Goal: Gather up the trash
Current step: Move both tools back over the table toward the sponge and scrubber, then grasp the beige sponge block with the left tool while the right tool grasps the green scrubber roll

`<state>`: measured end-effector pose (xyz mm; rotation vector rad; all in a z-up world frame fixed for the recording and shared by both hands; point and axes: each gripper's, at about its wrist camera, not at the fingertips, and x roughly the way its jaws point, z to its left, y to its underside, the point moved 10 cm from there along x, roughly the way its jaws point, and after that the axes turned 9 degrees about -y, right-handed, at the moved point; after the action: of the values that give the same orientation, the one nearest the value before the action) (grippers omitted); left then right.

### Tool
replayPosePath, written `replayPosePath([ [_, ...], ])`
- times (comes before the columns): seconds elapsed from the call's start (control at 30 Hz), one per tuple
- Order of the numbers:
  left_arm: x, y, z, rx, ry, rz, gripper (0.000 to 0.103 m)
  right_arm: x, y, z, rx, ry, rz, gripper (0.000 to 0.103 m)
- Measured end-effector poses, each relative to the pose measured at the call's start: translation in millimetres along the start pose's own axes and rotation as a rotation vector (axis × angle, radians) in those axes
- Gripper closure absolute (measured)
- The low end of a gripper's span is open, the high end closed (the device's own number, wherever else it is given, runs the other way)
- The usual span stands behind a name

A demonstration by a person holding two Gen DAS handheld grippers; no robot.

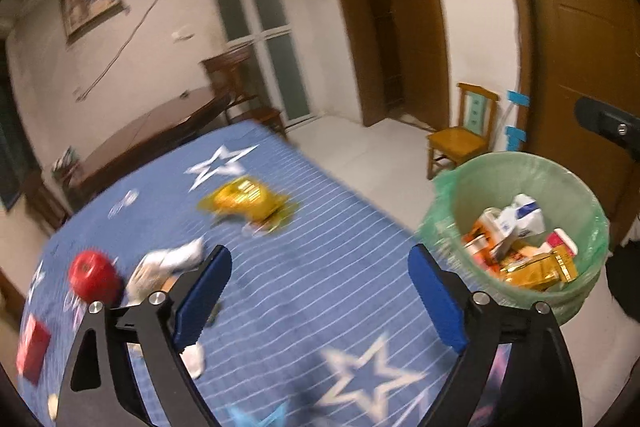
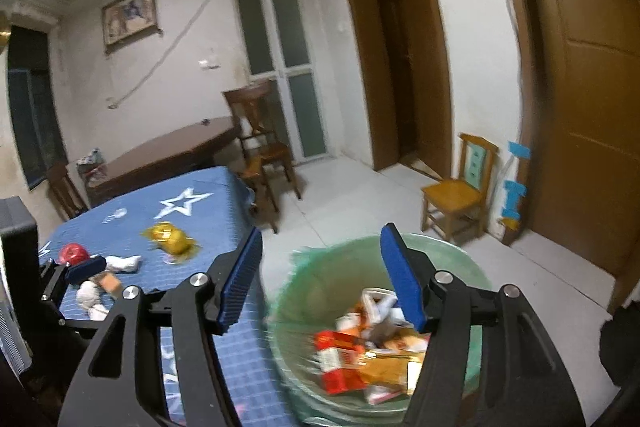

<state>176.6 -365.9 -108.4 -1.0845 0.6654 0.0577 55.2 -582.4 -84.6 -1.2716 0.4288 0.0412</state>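
- My left fingers (image 1: 320,291) stand wide apart with nothing between them, above the blue star-patterned counter (image 1: 304,267).
- A yellow wrapper (image 1: 246,201) lies on the cloth ahead.
- A red apple (image 1: 93,277) sits at the left, with crumpled white paper (image 1: 168,263) just beside it.
- A red box (image 1: 33,351) lies nearer the left edge.
- The green-lined trash bin (image 1: 516,179) stands at the right, holding packets.

The left gripper (image 1: 320,291) points downward with its jaws spread wide and nothing between them, while the right gripper (image 2: 320,279) also stands open and empty.
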Motion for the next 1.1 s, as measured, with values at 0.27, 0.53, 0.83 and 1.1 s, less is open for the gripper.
replayPosePath([
  [0.27, -7, 52, 86, -0.084, -0.109, 0.072, 0.011, 22, 15, 65, -0.049, -0.12, 0.046, 0.037],
  [0.53, -39, 94, 167, -0.199, -0.181, 0.096, 0.01, 36, 44, 127, -0.081, -0.249, 0.135, 0.035],
  [0.83, -79, 166, 277, -0.382, -0.345, 0.184, 0.01, 44, 79, 196, -0.152, -0.402, 0.258, 0.033],
  [1.1, -70, 208, 333, -0.506, -0.4, 0.285, 0.01, 46, 119, 277, -0.283, -0.584, 0.417, 0.033],
])
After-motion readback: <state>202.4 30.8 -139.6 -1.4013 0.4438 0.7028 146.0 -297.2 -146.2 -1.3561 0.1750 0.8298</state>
